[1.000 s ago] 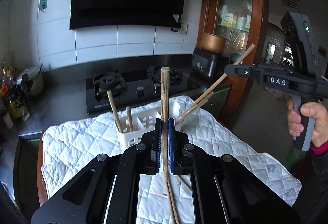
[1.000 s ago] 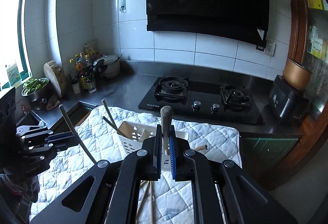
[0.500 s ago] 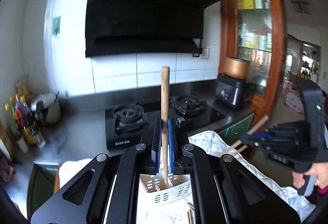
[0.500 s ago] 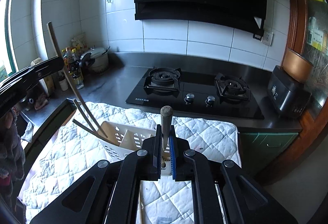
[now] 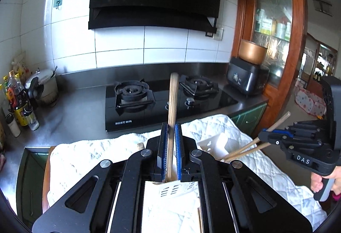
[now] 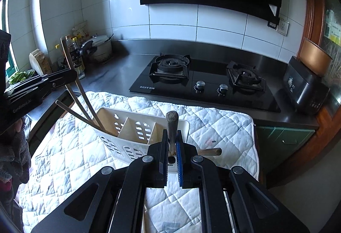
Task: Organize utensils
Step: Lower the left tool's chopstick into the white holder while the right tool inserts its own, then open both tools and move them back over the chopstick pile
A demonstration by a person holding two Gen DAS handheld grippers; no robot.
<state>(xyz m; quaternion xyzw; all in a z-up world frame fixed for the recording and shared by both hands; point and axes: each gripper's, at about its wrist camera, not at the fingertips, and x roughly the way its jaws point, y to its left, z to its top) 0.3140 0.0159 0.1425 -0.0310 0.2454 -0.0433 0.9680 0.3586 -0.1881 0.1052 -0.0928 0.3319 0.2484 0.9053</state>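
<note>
1. My left gripper (image 5: 171, 145) is pinching a chopstick (image 5: 172, 109) between its blue pads, jaws nearly together; the stick is standing upright, its top rising in front of the stove (image 5: 166, 100).
2. In the right wrist view, that same chopstick is slanting down from the left gripper (image 6: 70, 78) into the left end compartment of the white caddy (image 6: 127, 126), beside another stick already leaning there.
3. My right gripper (image 6: 172, 147) is clamping a second chopstick (image 6: 171, 124), jaws closed tight on it; its rounded dark top is sticking up just above the pads.
4. The lower end of that chopstick is pointing down at the caddy's right end; I cannot tell whether it is touching the bottom.
5. From the left wrist view, the right gripper (image 5: 263, 133) is holding its stick at a slant over the caddy (image 5: 215, 144), with two sticks showing below its jaws.
6. The caddy is sitting on the quilted white mat (image 6: 223, 126) in front of the stove.
7. One more stick (image 6: 210, 151) is lying flat on the mat just right of my right gripper.
8. My hand (image 5: 326, 183) is gripping the right handle at the frame's edge.
</note>
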